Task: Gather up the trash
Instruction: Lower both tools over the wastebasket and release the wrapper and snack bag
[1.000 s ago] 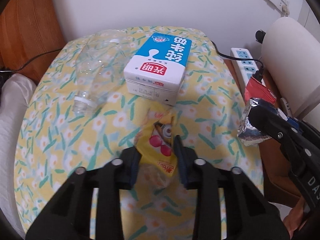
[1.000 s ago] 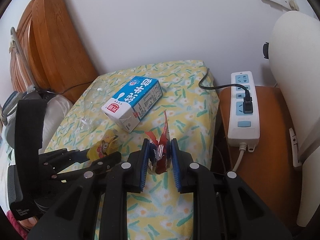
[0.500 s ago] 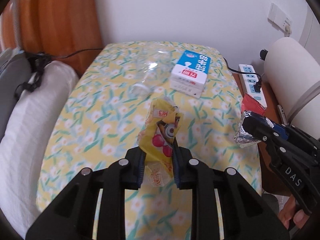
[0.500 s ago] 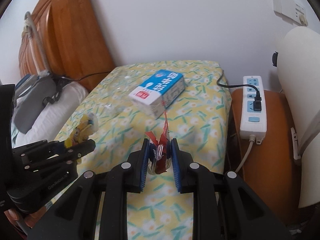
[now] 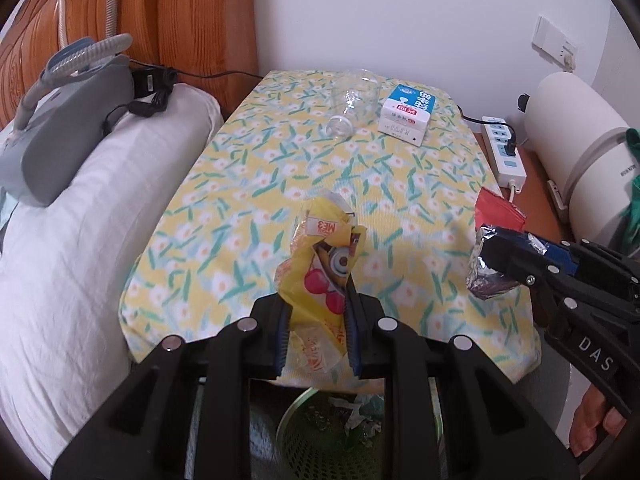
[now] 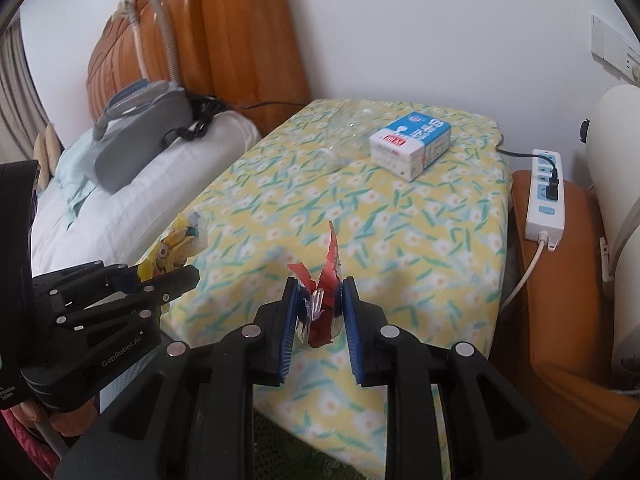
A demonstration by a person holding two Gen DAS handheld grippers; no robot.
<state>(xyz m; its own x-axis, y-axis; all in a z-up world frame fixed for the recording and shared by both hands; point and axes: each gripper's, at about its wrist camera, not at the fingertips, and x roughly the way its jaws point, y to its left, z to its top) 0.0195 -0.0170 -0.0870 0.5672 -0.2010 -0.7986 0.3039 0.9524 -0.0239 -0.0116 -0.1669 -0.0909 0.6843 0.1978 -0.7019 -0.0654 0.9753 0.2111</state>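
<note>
**Desk:** Where did the trash sit relative to each hand-held gripper?

**Photographer:** The left hand-held gripper (image 5: 317, 326) was clamped on a crumpled yellow cartoon-print snack wrapper (image 5: 320, 264), its long axis standing upright. A green mesh wastebasket (image 5: 320, 436) lay directly below, just off the near edge of the table (image 5: 248, 184) with its yellow floral cloth. The right hand-held gripper (image 6: 319, 316) pinched a torn red-and-foil wrapper (image 6: 324, 300), also above that edge; the left looked nearer the bin.

**Desk:** Anything unclear?

**Photographer:** The gripper bodies hid most of the basket. Far back, a clear plastic bottle (image 5: 352, 106) lying on its side was hard to make out beside a blue-and-white milk carton (image 5: 406, 114).
</note>
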